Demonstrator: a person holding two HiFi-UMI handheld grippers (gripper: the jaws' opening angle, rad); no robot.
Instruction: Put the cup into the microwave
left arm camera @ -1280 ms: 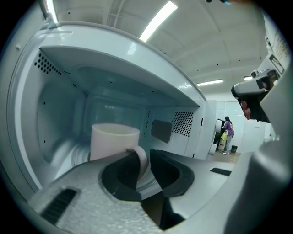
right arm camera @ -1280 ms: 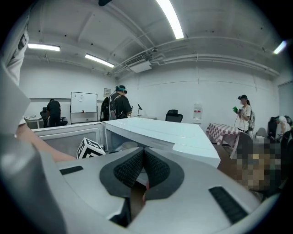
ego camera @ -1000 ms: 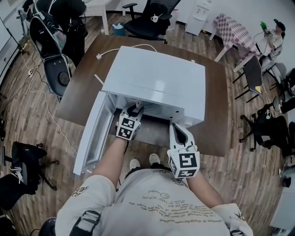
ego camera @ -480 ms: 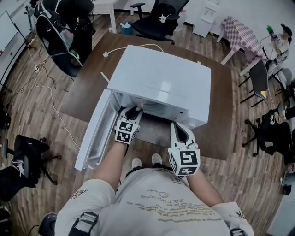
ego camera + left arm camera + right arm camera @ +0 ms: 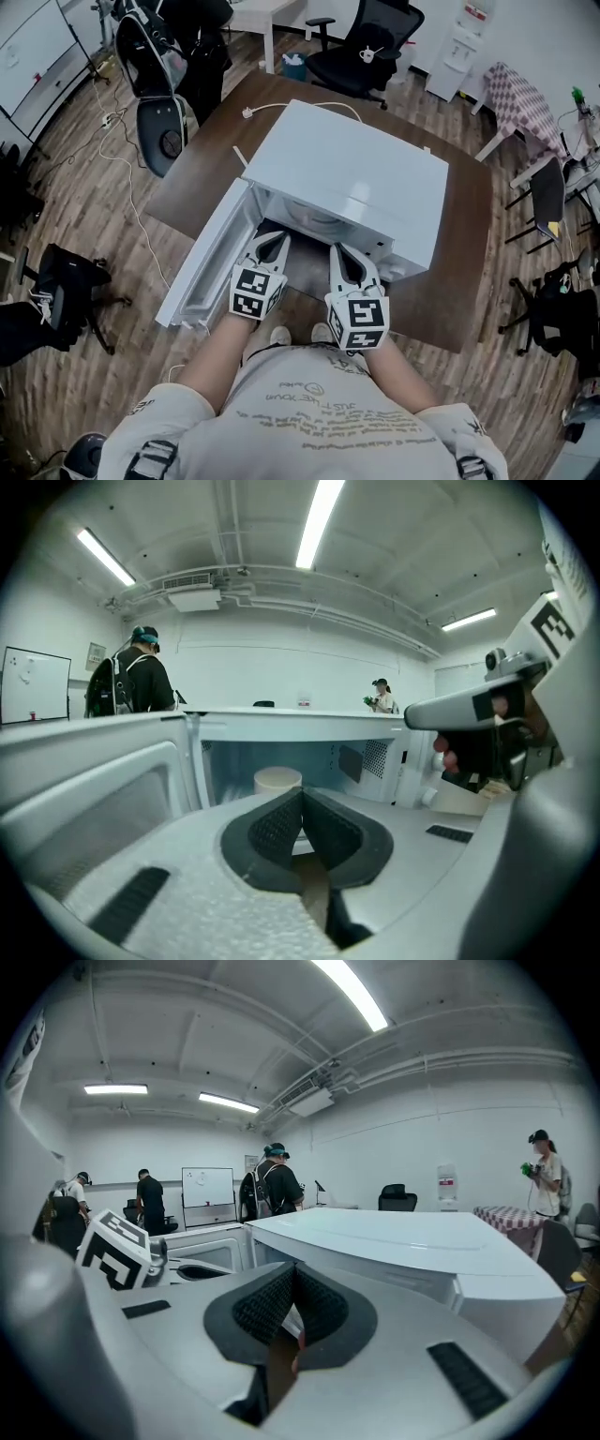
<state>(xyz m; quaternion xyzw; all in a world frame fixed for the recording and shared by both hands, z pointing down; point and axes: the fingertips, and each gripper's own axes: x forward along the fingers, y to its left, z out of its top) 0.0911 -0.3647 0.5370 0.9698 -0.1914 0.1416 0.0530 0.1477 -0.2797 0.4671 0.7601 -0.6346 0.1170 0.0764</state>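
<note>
- The left gripper [image 5: 272, 240] has pulled back out of the microwave [image 5: 349, 178]. The cup [image 5: 277, 780] stands alone inside the cavity, so the placing looks done.
- The door [image 5: 200, 274] hangs open and probably needs closing.
- Left gripper: jaws together, holding nothing.
- Right gripper [image 5: 340, 255]: jaws together and empty, now closer beside the left gripper.
</note>
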